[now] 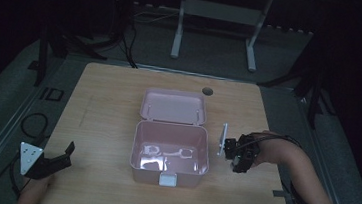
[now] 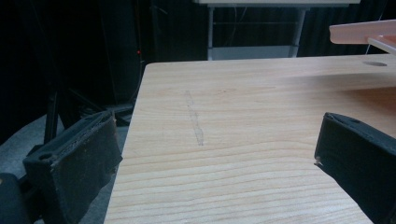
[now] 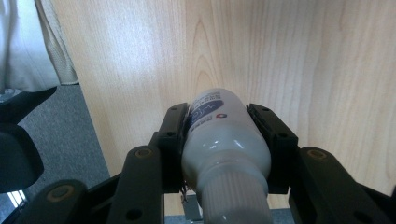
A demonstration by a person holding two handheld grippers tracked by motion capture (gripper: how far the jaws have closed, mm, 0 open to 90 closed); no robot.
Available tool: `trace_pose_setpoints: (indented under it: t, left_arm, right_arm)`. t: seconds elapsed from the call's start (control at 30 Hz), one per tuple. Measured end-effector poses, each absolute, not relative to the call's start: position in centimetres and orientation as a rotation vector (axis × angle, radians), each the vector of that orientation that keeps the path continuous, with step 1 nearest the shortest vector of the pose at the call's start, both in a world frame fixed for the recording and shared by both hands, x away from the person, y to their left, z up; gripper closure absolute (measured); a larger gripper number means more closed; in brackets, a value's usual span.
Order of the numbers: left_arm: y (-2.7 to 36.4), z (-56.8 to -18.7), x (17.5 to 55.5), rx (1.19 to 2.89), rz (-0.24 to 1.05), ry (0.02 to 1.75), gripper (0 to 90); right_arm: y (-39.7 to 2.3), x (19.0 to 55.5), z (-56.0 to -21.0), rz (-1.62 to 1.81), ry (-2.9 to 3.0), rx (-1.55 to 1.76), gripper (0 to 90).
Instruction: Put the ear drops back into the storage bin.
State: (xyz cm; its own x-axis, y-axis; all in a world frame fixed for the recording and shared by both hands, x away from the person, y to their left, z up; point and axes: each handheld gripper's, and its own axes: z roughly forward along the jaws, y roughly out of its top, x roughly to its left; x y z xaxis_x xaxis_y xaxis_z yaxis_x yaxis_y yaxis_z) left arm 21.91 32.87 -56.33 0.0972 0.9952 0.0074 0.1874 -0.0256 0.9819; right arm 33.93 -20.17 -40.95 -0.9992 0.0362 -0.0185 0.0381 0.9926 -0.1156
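Room: dark around us, with grey floor and a metal stand beyond the far edge of the surface (image 1: 108, 105).
Surface: pale wood, bare along its left half; a small round hole sits near the far edge.
Box: our pink box (image 1: 170, 153) stands open at the middle of the surface, closer to the near edge, with its lid (image 1: 173, 106) tipped back toward the far edge. Something pale and shiny lies on its floor, which we cannot identify.
Left gripper: our left gripper (image 1: 55, 162) rests at the near left corner, its fingers (image 2: 77, 161) spread wide with only bare wood between them.
Right gripper: our right gripper (image 1: 236, 155) hangs over the right side of the surface, just beside the box's right wall.
Bottle: the white bottle (image 3: 224, 140) is pinched across its body by the right fingers (image 3: 173, 135), one pad on each side, label end pointing away from the camera and ribbed neck toward it. In the high view it shows as a slim pale shape (image 1: 222, 139) standing up from the gripper.
Step in hand, as we judge it: carrying the bottle to the box.
Doing it well: we should keep the pinch firm, lift clear of the box's right wall before crossing, then lower over a free patch of the box floor and release only once the bottle is low.
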Motion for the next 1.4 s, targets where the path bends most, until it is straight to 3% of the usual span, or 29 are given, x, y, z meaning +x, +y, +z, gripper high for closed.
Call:
trace_pose_setpoints:
  t: [0.73,1.4]
  left_arm:
    - [32.9,-56.3,21.9,1.403,1.051,1.265,0.4]
    - [33.0,-56.3,21.9,1.403,1.048,1.263,0.4]
  right_arm:
    - [-15.8,34.1,-36.3,-0.098,3.109,0.037,59.6]
    - [-10.6,33.3,-36.3,-0.077,3.113,-0.105,59.6]
